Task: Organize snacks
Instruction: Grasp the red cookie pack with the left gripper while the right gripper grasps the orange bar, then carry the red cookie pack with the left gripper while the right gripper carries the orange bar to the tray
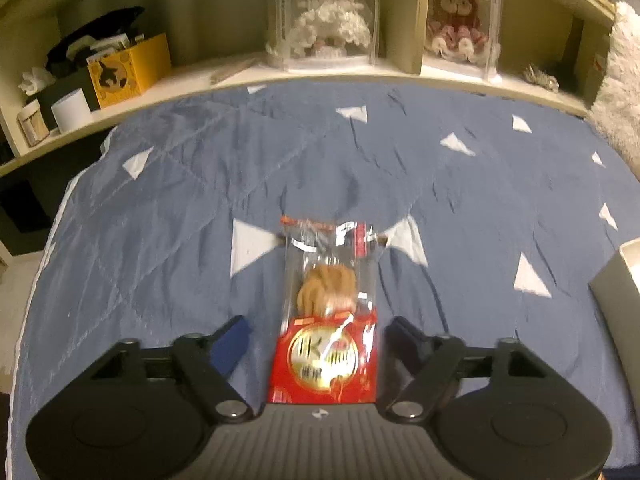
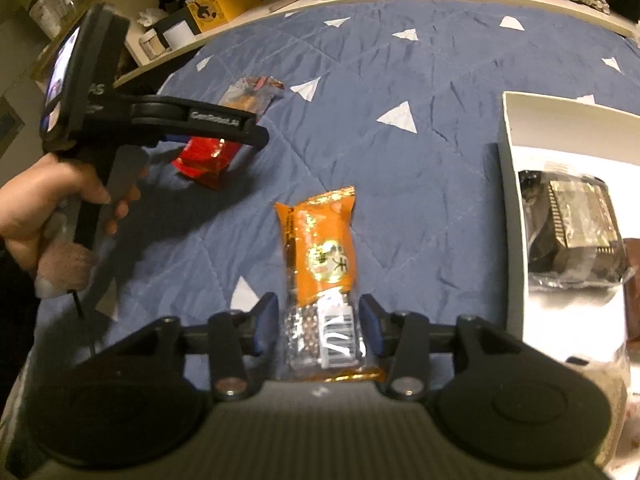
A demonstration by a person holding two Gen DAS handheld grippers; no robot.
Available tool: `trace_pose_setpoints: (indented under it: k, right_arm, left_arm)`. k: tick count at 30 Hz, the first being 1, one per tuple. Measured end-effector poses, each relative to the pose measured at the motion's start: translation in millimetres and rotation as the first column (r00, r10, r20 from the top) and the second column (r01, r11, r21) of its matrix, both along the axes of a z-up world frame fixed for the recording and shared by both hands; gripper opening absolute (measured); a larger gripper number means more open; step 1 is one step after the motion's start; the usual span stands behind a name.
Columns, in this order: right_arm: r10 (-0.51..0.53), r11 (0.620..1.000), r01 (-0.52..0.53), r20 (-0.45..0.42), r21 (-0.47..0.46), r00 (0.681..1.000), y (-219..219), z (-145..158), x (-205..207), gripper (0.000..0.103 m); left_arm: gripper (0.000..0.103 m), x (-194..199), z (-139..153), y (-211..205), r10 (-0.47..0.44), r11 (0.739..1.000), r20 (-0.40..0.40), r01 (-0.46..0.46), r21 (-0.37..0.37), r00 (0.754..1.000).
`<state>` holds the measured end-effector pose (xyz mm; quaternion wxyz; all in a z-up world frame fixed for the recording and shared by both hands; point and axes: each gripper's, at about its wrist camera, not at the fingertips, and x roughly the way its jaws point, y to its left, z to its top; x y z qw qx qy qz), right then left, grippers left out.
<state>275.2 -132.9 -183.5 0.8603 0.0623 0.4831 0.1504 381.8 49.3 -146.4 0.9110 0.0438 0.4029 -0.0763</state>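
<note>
On the blue quilted bedspread [image 2: 400, 184] with white triangles, two wrapped snacks sit between two sets of fingers. Furthest left, the left gripper [image 1: 316, 344] straddles a red-and-clear plastic packet holding a pale twisted biscuit [image 1: 326, 320]; its blue-padded jaws stand apart, clear of the wrapper on both sides. In the right wrist view that same tool is seen side-on, hovering over the packet, which lies flat on the cloth. Moving right, the right gripper [image 2: 318, 328] frames the near, clear end of an orange foil snack packet [image 2: 320, 252]; its jaws are spread too, just beside the wrapper's edges, though whether the pads already touch is hard to tell. At the far right is a white open cardboard box [image 2: 516, 184], with a dark wrapped snack [image 2: 572, 236] already inside. The step in hand looks like grasping, both sides at once. Next, each pair should close squarely on its crinkly wrapper, lift, and carry rightward into the box.
</note>
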Motion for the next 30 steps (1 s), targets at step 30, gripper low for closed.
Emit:
trace_pose_setpoints:
  k: [30]
  right_arm:
    - [-0.106,0.994,0.098,0.198,0.049,0.974,-63,68,-10,0.037]
  left_arm:
    - [0.042,-76,77,-39,0.008,0.980,0.005,-0.007,-0.199,1.000]
